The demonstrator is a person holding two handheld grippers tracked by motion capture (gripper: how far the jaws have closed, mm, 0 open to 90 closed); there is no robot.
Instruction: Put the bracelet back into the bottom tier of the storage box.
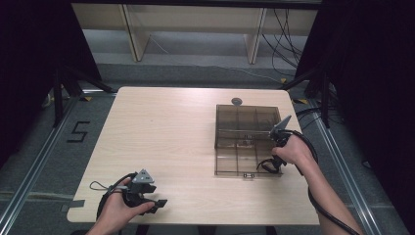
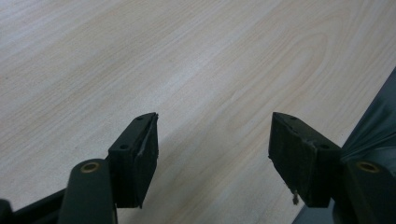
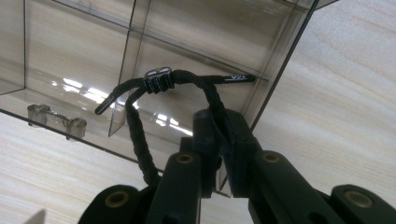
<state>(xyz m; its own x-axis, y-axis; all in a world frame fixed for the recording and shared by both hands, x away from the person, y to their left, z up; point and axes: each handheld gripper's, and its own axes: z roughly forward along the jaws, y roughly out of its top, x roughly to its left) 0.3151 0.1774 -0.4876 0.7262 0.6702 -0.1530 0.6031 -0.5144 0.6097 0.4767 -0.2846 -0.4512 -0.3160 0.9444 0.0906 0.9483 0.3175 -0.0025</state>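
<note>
Over at the right of the pale wooden worktop [image 1: 166,127], the right hand-held gripper [image 3: 219,135] has its two black jaws pressed together on a black braided cord [image 3: 135,135], pinching one strand of it just below the point where the cord loops upward. In the right gripper view the cord rises from the jaws, bends over and passes through a small ribbed metal clasp [image 3: 158,78]; two ends stick out past the clasp, one with a plain black tip pointing down to the left, the other with a tip bearing small white print that is too fine to read. Behind the cord lies a smoky transparent compartment box [image 3: 196,42], its thin dividers marking off several cells, and a clear latch [image 3: 56,120] sits on its near edge. From the high view the compartment box [image 1: 247,139] rests flat on the right half of the worktop, and the right hand-held gripper [image 1: 271,164] is at the box's near right corner, the cord hanging over that corner; whether it touches the box floor cannot be told. The left hand-held gripper [image 1: 159,203] is well apart from all this, near the front left edge of the worktop. In its own view the left hand-held gripper [image 2: 212,154] has its jaws spread wide, with bare wood grain between them.
</note>
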